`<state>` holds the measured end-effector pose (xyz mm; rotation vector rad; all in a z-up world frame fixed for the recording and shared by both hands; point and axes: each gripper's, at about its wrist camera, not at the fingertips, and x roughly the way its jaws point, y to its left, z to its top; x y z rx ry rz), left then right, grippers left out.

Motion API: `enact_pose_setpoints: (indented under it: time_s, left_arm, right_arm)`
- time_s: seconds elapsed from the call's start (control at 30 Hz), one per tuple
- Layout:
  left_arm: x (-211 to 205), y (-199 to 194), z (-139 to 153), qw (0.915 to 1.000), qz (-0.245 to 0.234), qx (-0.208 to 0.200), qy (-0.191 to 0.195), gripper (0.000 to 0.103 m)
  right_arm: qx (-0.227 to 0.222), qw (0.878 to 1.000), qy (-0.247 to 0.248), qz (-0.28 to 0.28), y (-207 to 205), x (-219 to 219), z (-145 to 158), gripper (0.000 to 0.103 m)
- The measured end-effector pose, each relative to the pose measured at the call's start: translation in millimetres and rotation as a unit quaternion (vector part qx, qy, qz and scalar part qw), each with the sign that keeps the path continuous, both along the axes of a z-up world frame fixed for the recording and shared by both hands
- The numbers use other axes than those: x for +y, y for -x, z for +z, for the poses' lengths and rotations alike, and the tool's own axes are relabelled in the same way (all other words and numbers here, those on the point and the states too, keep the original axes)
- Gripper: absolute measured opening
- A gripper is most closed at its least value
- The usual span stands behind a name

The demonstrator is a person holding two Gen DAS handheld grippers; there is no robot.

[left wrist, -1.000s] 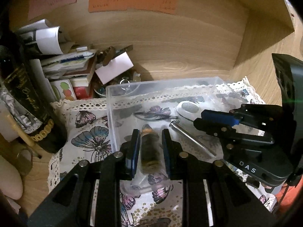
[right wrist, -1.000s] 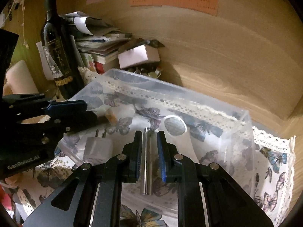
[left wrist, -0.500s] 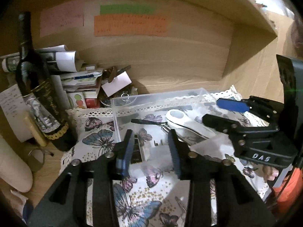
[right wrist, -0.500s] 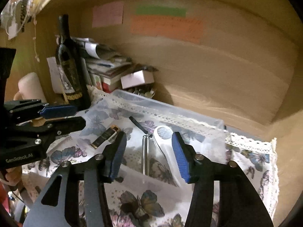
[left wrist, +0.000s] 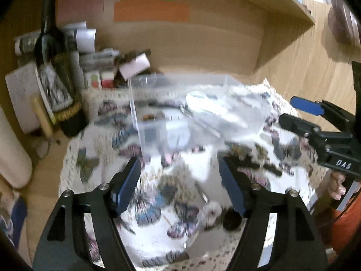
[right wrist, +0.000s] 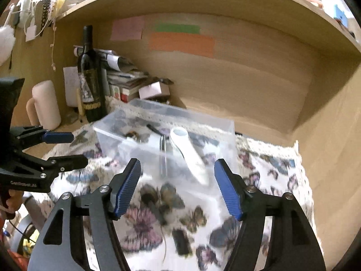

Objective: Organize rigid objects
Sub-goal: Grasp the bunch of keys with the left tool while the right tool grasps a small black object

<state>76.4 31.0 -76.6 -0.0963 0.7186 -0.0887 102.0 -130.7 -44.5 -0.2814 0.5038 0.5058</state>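
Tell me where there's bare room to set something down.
Free: the wood shelf floor behind and right of the clear box, and the butterfly cloth to the box's right. Crowded: the back left corner, with the wine bottle, paper stack and cream mug.

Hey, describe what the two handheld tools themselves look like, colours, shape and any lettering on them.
Both match: the left tool and right tool have matte black angular frames with triangular cutouts, silver pivot bolts, and two fingers faced with ribbed blue pads. Seen from the opposite camera, the right tool's body carries white "DAS" lettering, and the left tool's carries a longer white word, too blurred to read.
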Motion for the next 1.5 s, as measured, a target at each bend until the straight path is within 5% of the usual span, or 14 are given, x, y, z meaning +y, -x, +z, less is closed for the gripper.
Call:
enact_pose_setpoints:
  time_s: [0.4, 0.67, 0.77, 0.87, 0.93, 1.03, 1.5]
  left_arm:
    - [-12.6, 20.7, -46.6, 0.9973, -0.03, 0.065, -0.016, 0.071]
    - [-23.1, 21.4, -57.5, 0.9964, -0.032, 0.074, -0.026, 0.061]
    - [-26.9, 17.6, -58.0, 0.9963, -0.037, 0.073, -0.027, 0.055]
    - [-29.5, 12.4, -58.3, 0.9964, -0.037, 0.07, -0.031, 0.044]
    - [-30.7, 10.7, -58.1, 0.9963, -0.044, 0.068, -0.029, 0.025]
    - [-29.9, 9.7, -59.0, 0.9965, -0.048, 0.064, -0.026, 0.024]
    - [-15.3, 14.3, -21.8, 0.9997, -0.023, 0.012, 0.002, 0.023]
  right_arm:
    - [0.084, 0.996, -0.014, -0.034, 6.0, -26.3, -52.4, 0.067]
    - [0.142, 0.989, 0.005, -0.052, -0.5, -32.5, -86.9, 0.067]
    - [0.14, 0.989, 0.006, -0.054, 0.5, -31.4, -87.8, 0.065]
    - [0.136, 0.989, 0.009, -0.057, -0.2, -29.1, -88.0, 0.05]
    - [0.135, 0.989, 0.008, -0.062, -2.0, -27.6, -88.8, 0.037]
    - [0.136, 0.989, 0.001, -0.065, -3.7, -29.0, -88.5, 0.024]
    - [0.087, 0.993, -0.034, -0.076, 2.8, -36.5, -58.9, 0.024]
